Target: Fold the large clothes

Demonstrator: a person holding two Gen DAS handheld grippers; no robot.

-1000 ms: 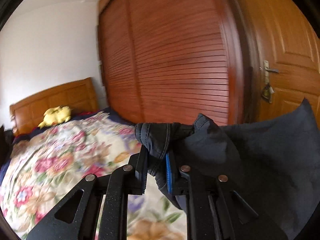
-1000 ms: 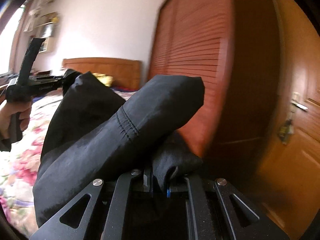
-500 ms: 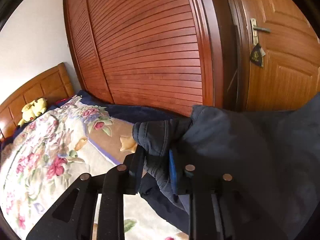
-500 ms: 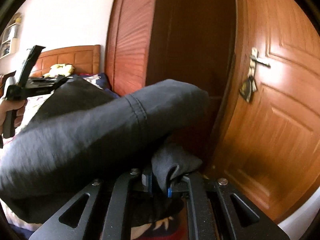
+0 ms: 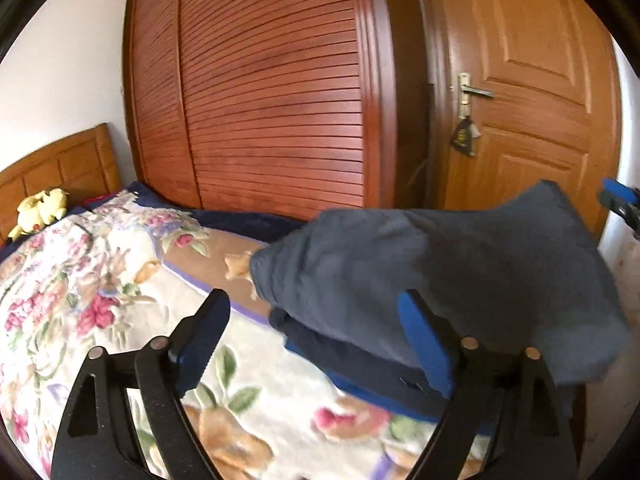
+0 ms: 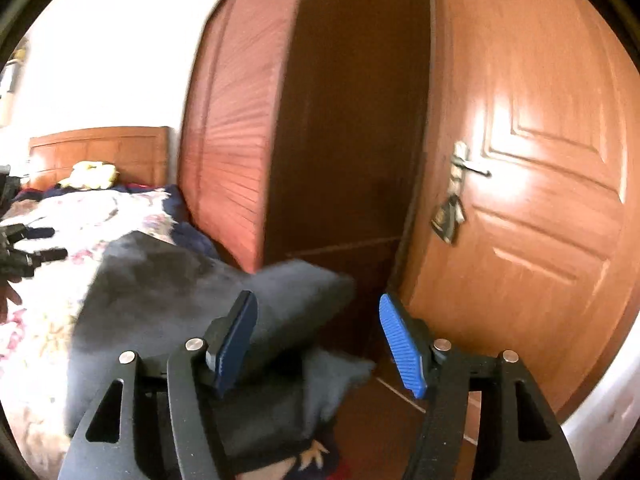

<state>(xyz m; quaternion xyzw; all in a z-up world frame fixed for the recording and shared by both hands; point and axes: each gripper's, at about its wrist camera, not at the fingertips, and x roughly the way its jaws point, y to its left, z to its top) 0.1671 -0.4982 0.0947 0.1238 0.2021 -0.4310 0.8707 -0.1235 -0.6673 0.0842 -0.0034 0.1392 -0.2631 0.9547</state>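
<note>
A louvred wooden wardrobe (image 5: 272, 92) fills the background ahead of both tongs, with a panelled door (image 5: 528, 104) to its right; in the right wrist view both are smeared by blur. Below and to the left of the left tongs (image 5: 316, 332) spreads the bed (image 5: 80, 280) under a floral cover, its near edge cut off by the frame.

The dark garment (image 5: 460, 272) lies in a loose heap on the bed's corner, ahead and to the right of the left tongs. Its folds are blurred, so what kind of garment it is cannot be told, and its lower layers are hidden behind the tongs' right finger.

The left tongs' jaws are opening, wide apart, with only a low edge of cloth lying between them and no pad pressing on it. The right tongs (image 6: 320, 336) are likewise opening; the garment (image 6: 192, 300) bulges past the left pad and sags beneath, released.

A wooden headboard (image 5: 56, 164) stands far left of the left tongs, with a small yellow plush toy (image 5: 40, 212) before it. At the right wrist view's left edge, a hand (image 6: 10, 296) shows only partly.
</note>
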